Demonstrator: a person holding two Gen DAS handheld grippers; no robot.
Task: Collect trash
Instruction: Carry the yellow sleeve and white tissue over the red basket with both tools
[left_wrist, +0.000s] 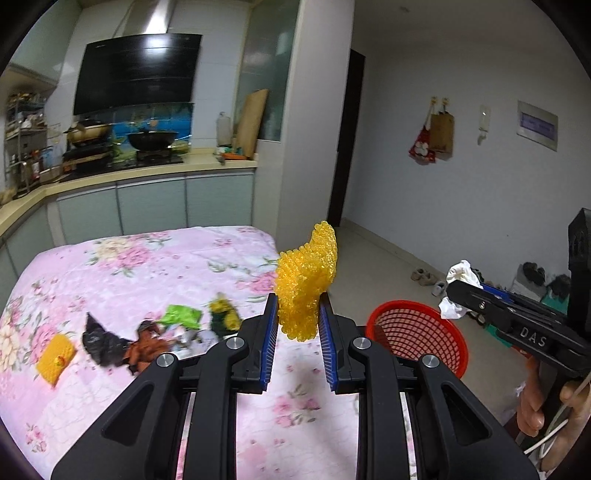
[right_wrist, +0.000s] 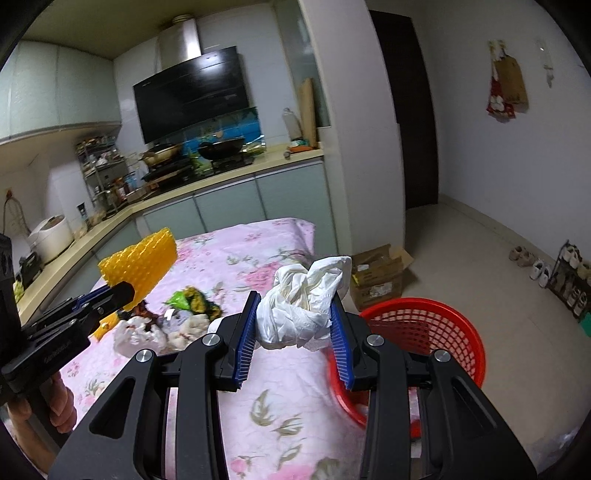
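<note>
left gripper (left_wrist: 298, 308): you are seeing black arms carrying blue ribbed pads
bubble wrap (left_wrist: 306, 284): it is showing translucent yellow, covered in small bumps
right gripper (right_wrist: 295, 314): you are looking at black arms with blue ribbed pads
crumpled tissue (right_wrist: 303, 295): it is showing white with creamy folds
basket (right_wrist: 443, 325): it is showing bright red with an open mesh pattern
bedspread (left_wrist: 147, 266): it is showing pale pink with a printed pattern of pink flowers and grey-green leaves
green wrapper (left_wrist: 183, 315): it is glowing bright lime green
</note>
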